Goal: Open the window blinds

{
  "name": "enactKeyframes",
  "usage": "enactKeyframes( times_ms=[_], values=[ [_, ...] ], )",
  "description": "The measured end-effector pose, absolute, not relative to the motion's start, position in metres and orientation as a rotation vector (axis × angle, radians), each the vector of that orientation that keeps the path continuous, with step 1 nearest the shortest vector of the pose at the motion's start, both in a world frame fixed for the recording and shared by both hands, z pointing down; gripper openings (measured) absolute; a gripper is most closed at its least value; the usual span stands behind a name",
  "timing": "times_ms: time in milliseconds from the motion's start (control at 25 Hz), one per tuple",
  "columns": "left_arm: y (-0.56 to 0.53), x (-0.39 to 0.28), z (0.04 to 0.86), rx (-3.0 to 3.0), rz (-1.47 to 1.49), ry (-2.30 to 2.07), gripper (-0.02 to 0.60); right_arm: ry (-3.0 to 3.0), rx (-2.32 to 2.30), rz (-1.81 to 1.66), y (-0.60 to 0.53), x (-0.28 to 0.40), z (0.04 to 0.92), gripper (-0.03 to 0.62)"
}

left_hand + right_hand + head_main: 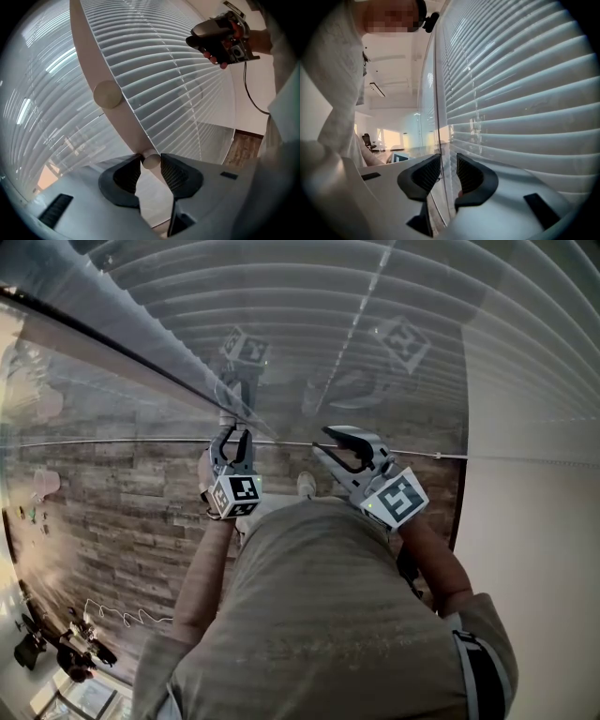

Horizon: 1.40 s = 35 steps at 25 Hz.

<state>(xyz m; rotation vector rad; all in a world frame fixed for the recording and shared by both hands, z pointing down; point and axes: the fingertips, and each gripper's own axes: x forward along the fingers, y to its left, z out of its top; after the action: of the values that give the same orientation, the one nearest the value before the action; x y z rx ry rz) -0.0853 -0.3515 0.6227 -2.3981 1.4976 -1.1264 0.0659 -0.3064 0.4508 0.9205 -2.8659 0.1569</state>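
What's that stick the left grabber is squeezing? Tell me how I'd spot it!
Look at the big white window blinds filling the view. A pale wand slants down across them from the top, and its rounded bottom end sits pinched in the left gripper. Unlike the many thin slats behind it, it is one thick, plain bar running the other way.
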Motion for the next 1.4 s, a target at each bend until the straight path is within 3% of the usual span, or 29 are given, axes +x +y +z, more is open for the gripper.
enactKeyframes(
  times_ms=[760, 1400],
  values=[
    [-0.335, -0.063, 0.622, -2.555, -1.075, 1.256, 0.143, -2.861, 1.193, 0.072, -0.311, 0.066, 0.414, 0.11],
    [-0.343, -0.071, 0.625, -2.543, -1.07, 1.405, 0.143, -2.872, 1.132, 0.089, -0.311, 0.085, 0.415, 0.11]
  ],
)
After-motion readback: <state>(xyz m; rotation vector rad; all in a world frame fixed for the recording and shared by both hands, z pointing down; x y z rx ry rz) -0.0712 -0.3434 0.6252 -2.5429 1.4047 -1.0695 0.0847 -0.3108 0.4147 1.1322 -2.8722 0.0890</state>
